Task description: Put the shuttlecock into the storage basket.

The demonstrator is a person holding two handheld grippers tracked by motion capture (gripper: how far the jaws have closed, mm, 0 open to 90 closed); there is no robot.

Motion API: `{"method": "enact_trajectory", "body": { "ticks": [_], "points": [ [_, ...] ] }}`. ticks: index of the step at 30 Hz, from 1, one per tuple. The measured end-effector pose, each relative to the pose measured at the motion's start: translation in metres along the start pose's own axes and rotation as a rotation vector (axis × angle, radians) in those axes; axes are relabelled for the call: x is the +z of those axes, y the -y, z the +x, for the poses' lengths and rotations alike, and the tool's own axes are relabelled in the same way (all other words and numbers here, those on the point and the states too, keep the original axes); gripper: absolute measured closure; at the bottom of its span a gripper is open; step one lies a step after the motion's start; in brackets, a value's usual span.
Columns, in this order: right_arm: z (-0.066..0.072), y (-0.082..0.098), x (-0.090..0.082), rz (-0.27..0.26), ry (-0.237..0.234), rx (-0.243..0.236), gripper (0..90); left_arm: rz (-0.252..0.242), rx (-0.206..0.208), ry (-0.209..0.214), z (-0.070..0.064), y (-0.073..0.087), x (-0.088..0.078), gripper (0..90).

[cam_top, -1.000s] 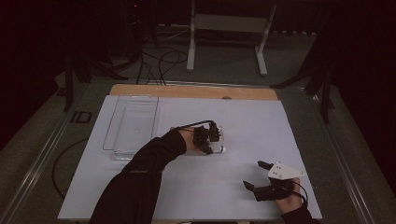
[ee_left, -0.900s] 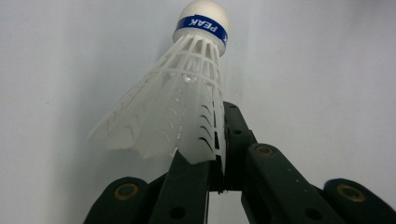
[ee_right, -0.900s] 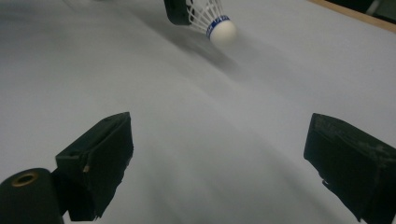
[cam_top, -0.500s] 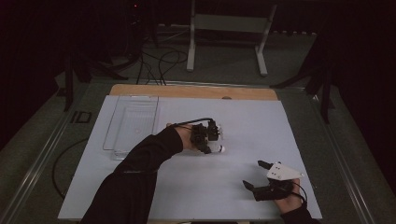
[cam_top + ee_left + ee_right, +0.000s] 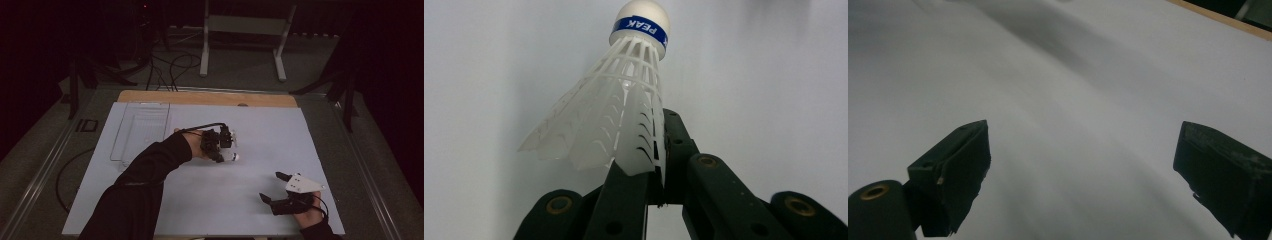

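Black long sleeve; matte-black two-jaw left gripper, brass-ringed screw holes, black cable; right gripper carries grey triangular plate.

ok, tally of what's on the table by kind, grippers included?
shuttlecock: 1, white, pinched by its skirt in the left gripper
clear tray: 1
grippers: 2, the left one and the right gripper, jaws apart with nothing between them
total: 4

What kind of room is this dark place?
Probably a lab or studio for recording hand tasks: a white table lit in a dark room, cables on the floor, a metal stand behind, and a left gripper holding a shuttlecock.
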State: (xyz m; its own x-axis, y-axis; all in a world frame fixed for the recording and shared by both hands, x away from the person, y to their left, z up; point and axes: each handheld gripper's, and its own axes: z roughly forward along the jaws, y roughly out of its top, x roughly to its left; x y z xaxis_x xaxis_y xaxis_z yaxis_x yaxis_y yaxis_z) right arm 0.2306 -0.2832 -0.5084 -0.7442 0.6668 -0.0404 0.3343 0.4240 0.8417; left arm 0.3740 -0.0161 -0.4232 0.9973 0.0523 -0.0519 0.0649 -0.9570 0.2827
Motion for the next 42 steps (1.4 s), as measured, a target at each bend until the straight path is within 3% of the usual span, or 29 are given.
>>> {"method": "enact_trajectory", "body": {
  "ticks": [25,42],
  "points": [
    [0.000,-0.001,0.001,-0.002,0.000,0.003,8.0,-0.028,0.019,-0.003,-0.007,0.020,-0.035,90.0],
    [0.000,-0.001,0.000,-0.010,0.004,0.006,8.0,-0.023,-0.005,-0.012,-0.007,0.045,-0.052,90.0]
  ]
}}
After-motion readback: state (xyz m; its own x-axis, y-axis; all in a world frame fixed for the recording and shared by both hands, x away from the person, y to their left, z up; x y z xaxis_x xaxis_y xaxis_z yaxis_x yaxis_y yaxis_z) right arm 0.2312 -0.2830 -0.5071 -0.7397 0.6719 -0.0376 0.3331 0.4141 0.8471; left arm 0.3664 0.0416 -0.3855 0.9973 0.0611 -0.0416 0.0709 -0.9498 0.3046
